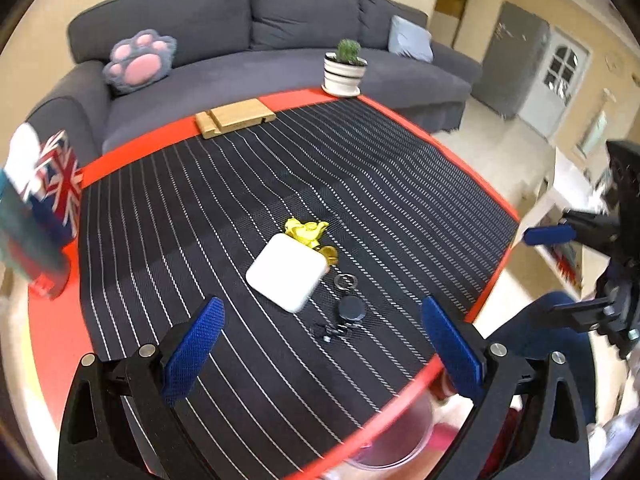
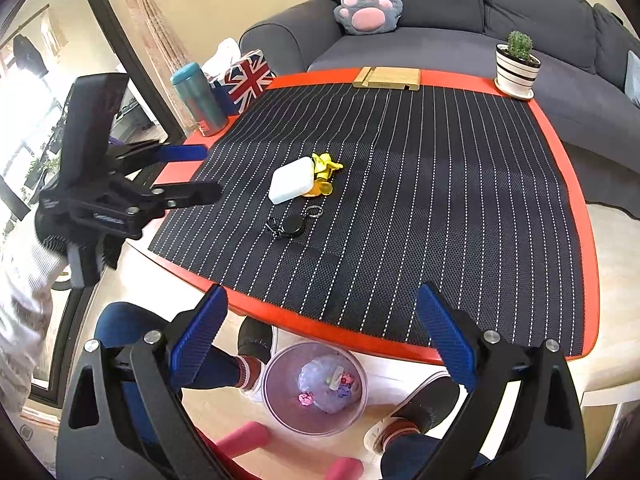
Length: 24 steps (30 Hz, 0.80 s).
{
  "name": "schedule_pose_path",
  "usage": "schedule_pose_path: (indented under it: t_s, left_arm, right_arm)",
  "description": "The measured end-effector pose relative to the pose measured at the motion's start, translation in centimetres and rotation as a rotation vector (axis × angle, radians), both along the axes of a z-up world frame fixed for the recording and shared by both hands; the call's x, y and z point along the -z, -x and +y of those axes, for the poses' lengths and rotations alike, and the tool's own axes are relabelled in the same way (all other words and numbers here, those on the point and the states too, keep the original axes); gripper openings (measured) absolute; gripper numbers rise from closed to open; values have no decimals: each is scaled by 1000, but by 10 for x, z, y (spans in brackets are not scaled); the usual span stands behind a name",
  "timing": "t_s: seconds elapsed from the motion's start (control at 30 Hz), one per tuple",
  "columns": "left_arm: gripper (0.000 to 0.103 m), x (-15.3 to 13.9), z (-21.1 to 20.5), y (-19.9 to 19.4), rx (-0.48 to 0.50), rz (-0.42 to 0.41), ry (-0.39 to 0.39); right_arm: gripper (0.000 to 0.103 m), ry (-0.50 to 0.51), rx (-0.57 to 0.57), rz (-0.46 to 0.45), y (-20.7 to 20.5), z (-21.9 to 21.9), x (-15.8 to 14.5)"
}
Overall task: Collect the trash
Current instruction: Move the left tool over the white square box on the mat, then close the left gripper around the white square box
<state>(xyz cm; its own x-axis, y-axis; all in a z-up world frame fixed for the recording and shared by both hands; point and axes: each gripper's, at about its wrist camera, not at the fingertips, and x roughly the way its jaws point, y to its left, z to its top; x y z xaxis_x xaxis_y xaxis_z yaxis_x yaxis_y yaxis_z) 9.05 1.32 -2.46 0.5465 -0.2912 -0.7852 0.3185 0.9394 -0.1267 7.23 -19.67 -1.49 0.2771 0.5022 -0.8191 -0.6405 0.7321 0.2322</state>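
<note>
Here the yellow wrapper (image 1: 310, 234) lies well beyond both gaping jaws.

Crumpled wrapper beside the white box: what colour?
Yellow wrapper, clearest in the right wrist view.

You had two grippers up: the left gripper (image 1: 322, 342) and the right gripper (image 2: 322, 330). On the table (image 2: 560, 160) you had one yellow crumpled wrapper (image 2: 325, 168), one white box (image 2: 291, 181), one key reel (image 2: 294, 226), one wooden stand (image 2: 387, 78) at the far edge, one potted cactus (image 2: 517, 65), one tissue box (image 2: 248, 79) and one teal tumbler (image 2: 199, 96). One trash bin (image 2: 316, 390) stood below the near edge.
</note>
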Motion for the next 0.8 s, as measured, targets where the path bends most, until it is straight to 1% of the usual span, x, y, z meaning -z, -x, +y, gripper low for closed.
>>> schedule_pose_path:
  t_s: [0.17,0.27,0.37,0.47,0.57,0.7,0.73,0.8]
  left_arm:
    - [95,11,-1,-20,68,13,-18]
    - [95,19,-3,-33,115,19,-47]
    - [95,29,-3,-45,151,33,-73]
    - [95,39,0,-54,176,47,-84]
    - [95,47,1,-61,198,64,-73]
    - [94,54,1,-66,223,61,-65]
    - [93,54,1,-66,230,61,-58]
    - [84,57,0,-69,243,66,-60]
  right_arm:
    - [94,9,3,15,-6,3,7]
    - [94,13,4,24,-9,3,11]
    - [94,17,8,32,-12,3,15]
    - [94,20,14,41,-16,2,19]
    - [94,27,16,51,-21,2,23]
    - [94,29,17,62,-25,3,29]
    - [94,29,17,65,-25,3,29]
    - [94,32,16,71,-28,4,32]
